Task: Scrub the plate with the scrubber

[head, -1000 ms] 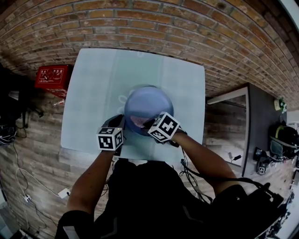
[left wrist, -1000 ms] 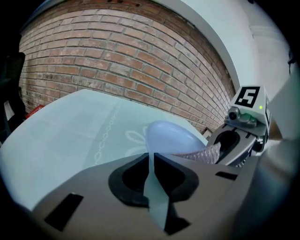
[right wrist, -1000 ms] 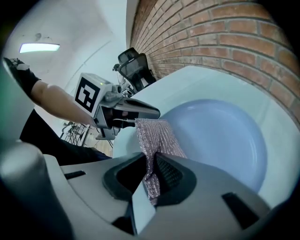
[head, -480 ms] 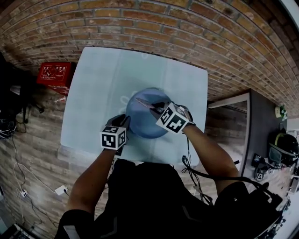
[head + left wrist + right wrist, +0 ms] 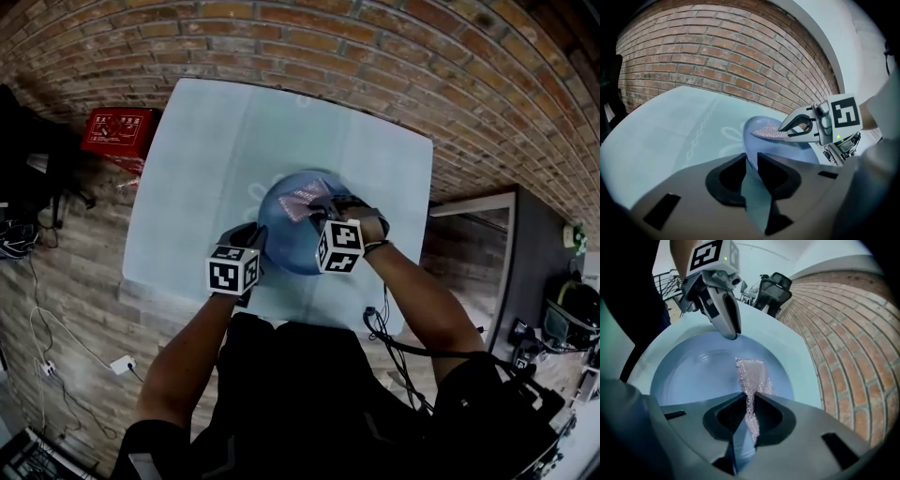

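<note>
The right claw is pinching the glittery pink scrubber tight over the blue plate, which is sitting mid-counter. The left claw, at the plate's left rim, has just been narrowing slightly but is gaping, with the rim at its tips ungripped. Left of the plate, the red crate's print is showing too small to read.

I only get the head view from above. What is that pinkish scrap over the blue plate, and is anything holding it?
Observer: The right gripper view shows the right gripper with its fingers clamped on it: a glittery mesh scrubber.
Operator: And the other gripper?
Observer: The left gripper view shows the left gripper with fingers apart, having just closed a little, the plate rim in the gap.
Operator: Does the scrubber lie flat?
Observer: From the left gripper view it sticks out level above the plate; contact I cannot tell.
</note>
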`<state>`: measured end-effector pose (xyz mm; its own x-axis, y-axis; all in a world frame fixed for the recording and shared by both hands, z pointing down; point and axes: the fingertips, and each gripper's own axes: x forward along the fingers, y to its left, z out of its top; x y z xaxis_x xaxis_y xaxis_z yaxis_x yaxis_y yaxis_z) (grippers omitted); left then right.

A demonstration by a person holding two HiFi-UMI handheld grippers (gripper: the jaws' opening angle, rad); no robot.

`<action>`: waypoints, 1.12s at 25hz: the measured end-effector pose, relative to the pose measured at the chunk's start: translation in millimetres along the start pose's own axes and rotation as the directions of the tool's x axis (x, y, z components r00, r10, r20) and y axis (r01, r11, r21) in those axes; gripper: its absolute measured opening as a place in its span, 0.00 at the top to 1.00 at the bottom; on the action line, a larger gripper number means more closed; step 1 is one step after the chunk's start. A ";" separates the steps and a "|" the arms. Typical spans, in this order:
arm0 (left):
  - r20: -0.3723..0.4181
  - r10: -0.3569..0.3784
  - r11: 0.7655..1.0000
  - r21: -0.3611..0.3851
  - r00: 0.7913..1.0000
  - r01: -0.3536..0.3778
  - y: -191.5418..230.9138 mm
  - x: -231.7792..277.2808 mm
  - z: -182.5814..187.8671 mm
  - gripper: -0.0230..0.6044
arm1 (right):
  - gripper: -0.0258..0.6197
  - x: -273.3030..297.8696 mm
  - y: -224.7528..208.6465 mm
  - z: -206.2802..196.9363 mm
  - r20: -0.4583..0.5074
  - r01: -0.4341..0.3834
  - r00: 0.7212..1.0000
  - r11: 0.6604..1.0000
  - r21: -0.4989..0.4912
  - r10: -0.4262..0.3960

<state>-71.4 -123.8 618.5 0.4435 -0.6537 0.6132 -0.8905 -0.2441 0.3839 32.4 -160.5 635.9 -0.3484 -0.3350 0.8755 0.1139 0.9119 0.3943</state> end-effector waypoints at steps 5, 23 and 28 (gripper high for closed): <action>0.017 0.012 1.000 -0.023 1.000 -0.011 2.6 -1.3 0.5 0.83 | 0.86 9.7 2.4 -15.6 -0.036 -0.036 0.999 0.995 0.097 0.040; 0.004 0.029 0.999 0.018 1.000 -0.029 2.8 -1.9 -2.4 0.83 | 0.86 -10.0 27.9 -47.7 -0.162 -0.107 0.965 0.874 0.475 0.206; -0.003 0.018 0.999 0.032 1.000 -0.018 2.7 -1.3 -2.0 0.83 | 0.86 -15.1 41.0 -47.0 -0.185 -0.101 0.955 0.838 0.536 0.234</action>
<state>-74.2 -122.2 620.2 0.4274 -0.6559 0.6222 -0.9013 -0.2548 0.3504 86.0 -129.1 652.0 -0.1336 -0.1507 0.9795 -0.3678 0.9253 0.0922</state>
